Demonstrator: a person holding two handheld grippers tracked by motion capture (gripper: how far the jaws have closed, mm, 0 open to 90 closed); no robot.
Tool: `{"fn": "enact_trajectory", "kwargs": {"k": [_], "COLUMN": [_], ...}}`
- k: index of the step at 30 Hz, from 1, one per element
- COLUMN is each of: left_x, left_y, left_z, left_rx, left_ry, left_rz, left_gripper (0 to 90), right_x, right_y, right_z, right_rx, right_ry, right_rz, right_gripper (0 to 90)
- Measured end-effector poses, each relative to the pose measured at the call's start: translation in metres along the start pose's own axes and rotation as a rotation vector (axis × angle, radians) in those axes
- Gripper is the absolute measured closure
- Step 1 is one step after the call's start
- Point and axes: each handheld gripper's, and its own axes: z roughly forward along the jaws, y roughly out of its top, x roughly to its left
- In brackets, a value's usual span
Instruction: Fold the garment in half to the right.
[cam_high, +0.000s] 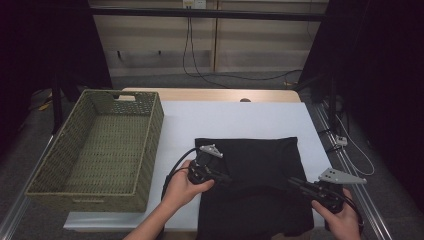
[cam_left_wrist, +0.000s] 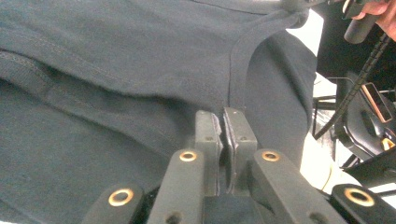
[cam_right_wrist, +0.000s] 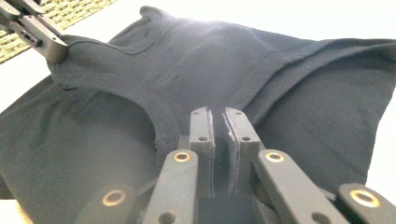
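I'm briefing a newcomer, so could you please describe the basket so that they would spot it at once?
Start from the white table top. On its left side, beside the black garment, stands the wicker basket. It alone is woven, olive-green and rectangular, with a handle slot in its far wall.

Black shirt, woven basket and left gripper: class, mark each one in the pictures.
Black shirt (cam_high: 260, 155): high view, flat upper part of the cloth.
Woven basket (cam_high: 150, 145): high view, right wall.
Left gripper (cam_left_wrist: 223, 128): left gripper view, between its fingertips, shut on the shirt.

No lettering to read anywhere, no label on the black garment (cam_high: 260, 165), no brand on the woven basket (cam_high: 100, 145), no numbers, no signs.
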Motion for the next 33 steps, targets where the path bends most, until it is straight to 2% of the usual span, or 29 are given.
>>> {"fn": "enact_trajectory", "kwargs": {"k": [7, 25, 30, 33], "left_x": [-0.003, -0.014, -0.025, -0.034], "left_y": [0.001, 0.001, -0.004, -0.008], "left_z": [-0.003, -0.005, -0.008, -0.008], "left_rx": [-0.005, 0.022, 0.032, 0.041], "left_ry": [-0.011, -0.044, -0.056, -0.065], "left_rz": [-0.005, 0.029, 0.044, 0.065], "left_gripper": [86.0, 85.9, 85.9, 85.6], "right_x": [0.002, 0.008, 0.014, 0.023], "right_y": [-0.002, -0.008, -0.013, -0.016], "right_z": [-0.002, -0.015, -0.024, -0.032], "right_rx": [0.002, 0.008, 0.011, 0.016], "right_ry": [0.005, 0.035, 0.058, 0.078], "right_rz": [-0.006, -0.020, -0.023, -0.036], "right_gripper": [82.8, 82.8, 82.8, 82.9]}}
